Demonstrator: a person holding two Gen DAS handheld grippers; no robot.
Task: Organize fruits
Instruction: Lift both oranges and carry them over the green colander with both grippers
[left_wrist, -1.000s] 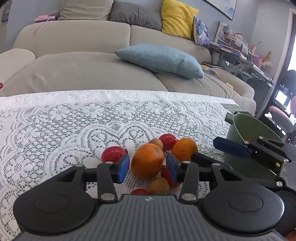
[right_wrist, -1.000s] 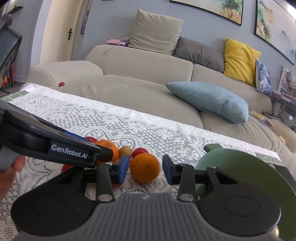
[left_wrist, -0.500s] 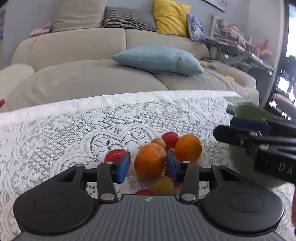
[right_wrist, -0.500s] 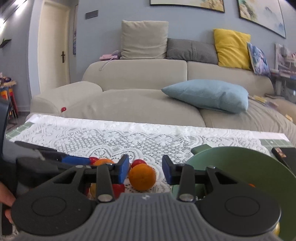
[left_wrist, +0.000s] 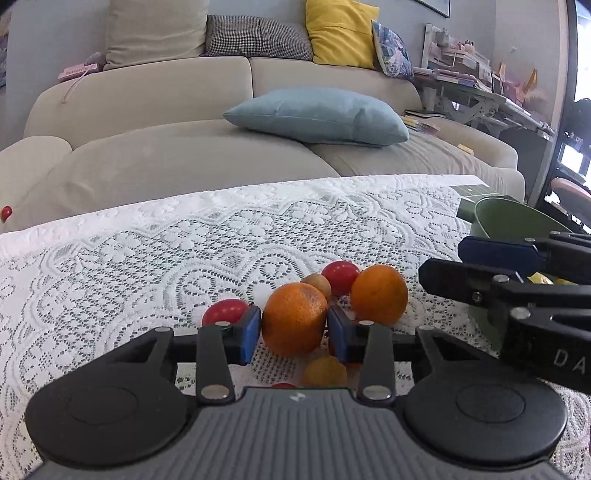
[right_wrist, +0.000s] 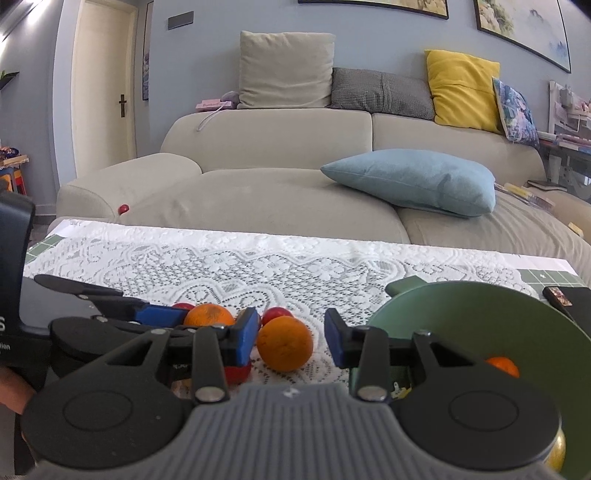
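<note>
On the lace tablecloth (left_wrist: 110, 266) lies a cluster of fruit. My left gripper (left_wrist: 294, 334) is closing around the near orange (left_wrist: 295, 317), and its blue pads (left_wrist: 251, 332) meet the fruit's sides. A second orange (left_wrist: 378, 293), two red fruits (left_wrist: 225, 310) and small brownish ones lie around it. My right gripper (right_wrist: 291, 338) stands open with that second orange (right_wrist: 284, 343) between its fingers and a gap at the right pad. To its right sits the green bowl (right_wrist: 480, 317), holding an orange (right_wrist: 502, 365) and a yellow fruit.
A beige sofa (left_wrist: 166, 158) with a blue cushion (left_wrist: 317, 116) runs along the table's far edge. A small red ball (left_wrist: 5, 212) lies on the sofa. A dark flat object (right_wrist: 569, 299) sits behind the bowl. A person's hand (right_wrist: 11, 391) shows at the lower left.
The left gripper's pads have drawn in against the near orange. Both views have rolled closer to level. The right gripper's fingers stand as wide as before.
</note>
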